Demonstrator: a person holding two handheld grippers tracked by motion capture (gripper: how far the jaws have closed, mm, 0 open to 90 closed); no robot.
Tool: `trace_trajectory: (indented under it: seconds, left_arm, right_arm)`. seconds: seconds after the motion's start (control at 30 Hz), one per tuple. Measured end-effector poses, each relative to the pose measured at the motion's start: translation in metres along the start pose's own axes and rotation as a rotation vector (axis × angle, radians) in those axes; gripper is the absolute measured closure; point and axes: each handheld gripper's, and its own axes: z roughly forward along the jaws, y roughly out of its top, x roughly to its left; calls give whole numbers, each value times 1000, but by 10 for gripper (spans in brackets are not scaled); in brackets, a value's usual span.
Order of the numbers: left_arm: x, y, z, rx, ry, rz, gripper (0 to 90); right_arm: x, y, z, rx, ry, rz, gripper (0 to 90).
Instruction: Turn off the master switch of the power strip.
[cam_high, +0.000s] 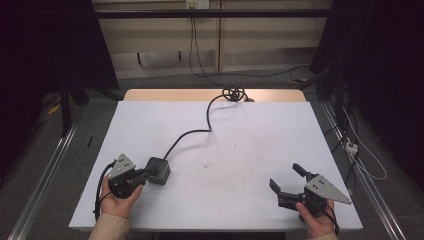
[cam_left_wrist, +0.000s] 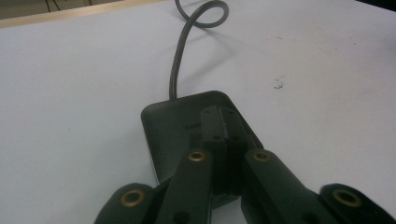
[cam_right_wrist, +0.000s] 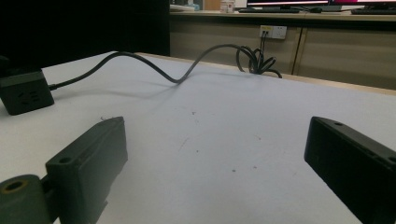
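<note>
Power cube (cam_high: 158, 170), dark grey with a socket face, sits on the white table (cam_high: 250, 200) in the lower left of the high view, its black cable (cam_high: 192, 132) curving up toward a knotted coil at the top centre edge. The left gripper (cam_high: 142, 175), held in the person's left hand (cam_high: 119, 199), reaches the cube from the left; in the left gripper view its jaws stand pressed together, flat against each other, with their tips (cam_left_wrist: 220, 123) lying over the top of the cube (cam_left_wrist: 173, 126), and nothing sits between them. The right gripper (cam_high: 286, 179) rests in the lower right of the high view, well apart from the cube. In the right gripper view its jaws stand wide apart over bare tabletop, and the cube (cam_right_wrist: 25, 91) appears at the far left edge.
</note>
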Motion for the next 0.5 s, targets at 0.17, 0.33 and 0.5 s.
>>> trace_trajectory:
  seconds: [0.17, 0.33, 0.5]
  left_arm:
    - [0, 1, 0, 9, 7, 2, 900]
    - [1, 0, 0, 7, 1, -10, 900]
    - [2, 0, 0, 0, -10, -20, 900]
  right_arm:
    - [1, 0, 0, -1, 1, 1, 52]
    - [1, 1, 0, -4, 1, 0, 52]
    - [1, 1, 0, -3, 1, 0, 52]
